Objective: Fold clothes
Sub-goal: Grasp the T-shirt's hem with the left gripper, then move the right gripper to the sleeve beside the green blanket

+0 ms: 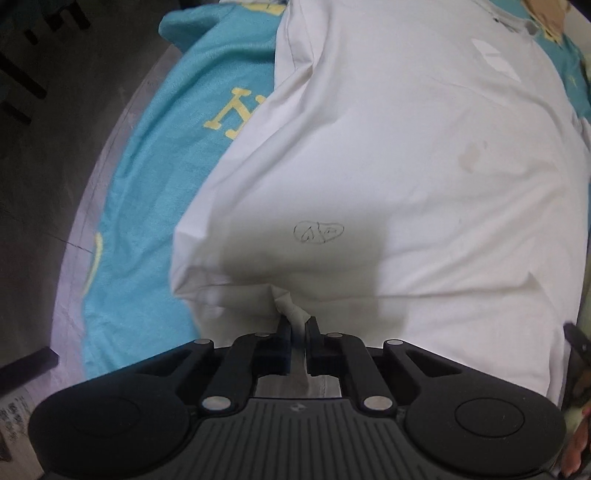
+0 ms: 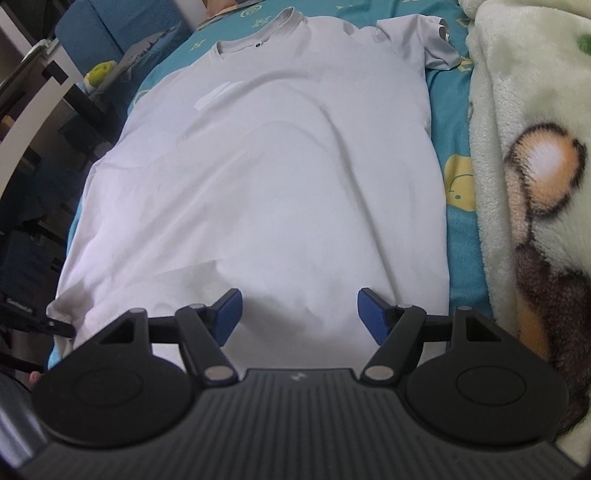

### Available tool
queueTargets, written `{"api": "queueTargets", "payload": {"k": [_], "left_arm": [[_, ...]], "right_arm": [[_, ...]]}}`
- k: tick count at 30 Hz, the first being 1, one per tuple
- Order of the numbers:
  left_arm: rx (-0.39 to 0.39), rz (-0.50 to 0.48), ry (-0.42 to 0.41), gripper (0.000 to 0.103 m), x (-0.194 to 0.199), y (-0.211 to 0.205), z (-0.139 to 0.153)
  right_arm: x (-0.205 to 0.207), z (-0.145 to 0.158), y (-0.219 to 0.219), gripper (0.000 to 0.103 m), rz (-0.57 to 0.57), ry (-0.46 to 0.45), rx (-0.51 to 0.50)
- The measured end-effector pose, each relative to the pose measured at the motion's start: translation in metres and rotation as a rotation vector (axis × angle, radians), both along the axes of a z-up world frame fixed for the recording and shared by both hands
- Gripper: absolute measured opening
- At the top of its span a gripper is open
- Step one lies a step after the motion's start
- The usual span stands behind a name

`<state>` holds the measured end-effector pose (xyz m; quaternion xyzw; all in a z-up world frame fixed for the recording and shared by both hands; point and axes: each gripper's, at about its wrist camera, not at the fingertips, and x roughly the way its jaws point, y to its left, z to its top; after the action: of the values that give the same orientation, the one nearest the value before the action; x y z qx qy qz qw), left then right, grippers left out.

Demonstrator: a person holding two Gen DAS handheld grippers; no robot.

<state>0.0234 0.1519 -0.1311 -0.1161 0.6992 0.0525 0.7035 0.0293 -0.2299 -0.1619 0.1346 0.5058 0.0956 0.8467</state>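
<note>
A white T-shirt (image 1: 369, 166) lies spread on a turquoise bed sheet (image 1: 147, 206), collar at the far end. My left gripper (image 1: 298, 323) is shut on a pinch of the shirt's bottom hem, near its left corner. In the right wrist view the same shirt (image 2: 266, 177) lies flat with its collar (image 2: 258, 35) far away and one sleeve (image 2: 417, 37) at the top right. My right gripper (image 2: 297, 314) is open and empty, its blue pads (image 2: 229, 314) just above the bottom hem.
A cream plush blanket with a bear print (image 2: 532, 184) lies along the right side of the bed. The bed's left edge drops to a dark floor (image 1: 44, 155). Dark furniture and a blue cushion (image 2: 96, 33) stand to the far left.
</note>
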Motion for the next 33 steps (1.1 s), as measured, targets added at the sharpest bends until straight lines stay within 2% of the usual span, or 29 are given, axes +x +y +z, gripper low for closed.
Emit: {"api": "queueTargets", "payload": {"k": [4,8,9,10,11,14,18,20,22,25,29,33], "left_arm": [[0.094,-0.090,0.057,0.005,-0.020,0.006,0.028],[0.153,-0.123,0.123,0.007,-0.040,0.014,0.032],[0.165,-0.142,0.100,0.008,-0.042,0.010,0.037],[0.170,-0.157,0.069,0.015,-0.044,0.006,0.042],[0.173,-0.170,0.039,0.028,-0.046,0.002,0.047],[0.194,-0.214,-0.051,0.049,-0.051,-0.010,0.063],[0.146,-0.221,-0.209,0.056,-0.053,-0.025,0.088],[0.128,-0.222,-0.324,0.066,-0.049,-0.034,0.096],[0.110,-0.209,-0.431,0.071,-0.041,-0.048,0.103],[0.033,-0.175,-0.533,0.072,-0.022,-0.073,0.101],[-0.051,-0.134,-0.605,0.075,0.009,-0.108,0.081],[-0.063,-0.092,-0.664,0.075,0.032,-0.131,0.058]], "right_arm": [[-0.005,0.002,0.002,0.071,0.012,-0.006,-0.020],[-0.006,0.004,0.002,0.071,0.011,-0.010,-0.027],[-0.007,0.005,0.001,0.071,0.008,-0.013,-0.025],[-0.008,0.007,0.001,0.071,0.004,-0.020,-0.024],[-0.010,0.008,-0.001,0.071,-0.001,-0.029,-0.022],[-0.017,0.018,-0.006,0.071,-0.024,-0.085,0.004],[-0.021,0.033,-0.016,0.071,-0.068,-0.172,0.069],[-0.018,0.039,-0.022,0.071,-0.102,-0.204,0.100],[-0.008,0.042,-0.030,0.071,-0.150,-0.215,0.131],[0.013,0.045,-0.045,0.071,-0.233,-0.226,0.191],[0.049,0.040,-0.066,0.073,-0.374,-0.220,0.291],[0.101,0.024,-0.076,0.073,-0.492,-0.195,0.381]]}}
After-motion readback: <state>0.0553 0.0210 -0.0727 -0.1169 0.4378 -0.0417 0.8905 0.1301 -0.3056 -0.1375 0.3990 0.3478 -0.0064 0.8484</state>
